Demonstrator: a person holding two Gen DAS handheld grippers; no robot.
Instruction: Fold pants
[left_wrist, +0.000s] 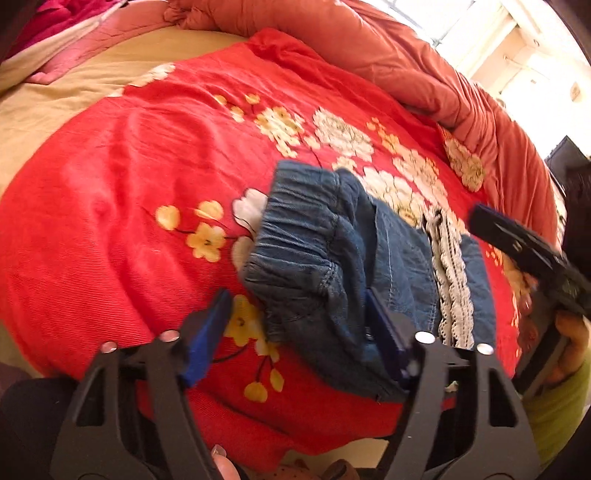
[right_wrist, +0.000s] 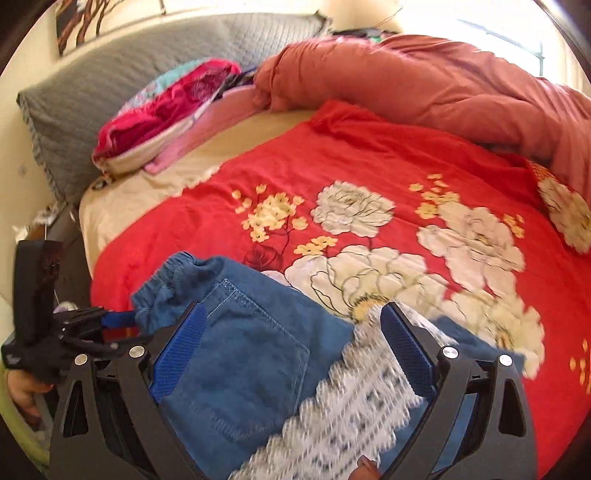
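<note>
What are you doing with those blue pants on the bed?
A person is folding a small pair of denim pants with a white lace trim, using a two-finger gripper in each hand. The pants lie bunched on a red flowered blanket. The left gripper is open around the elastic waistband end. The right gripper is open too, right over the back pocket and the lace. Neither one is pinching the cloth yet.

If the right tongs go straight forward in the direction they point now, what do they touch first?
Most likely the denim pants: the right tongs stand open with the pocket area and white lace trim between the fingers. Beyond lies the red floral blanket. Depth is unclear; they may touch the cloth already.
</note>
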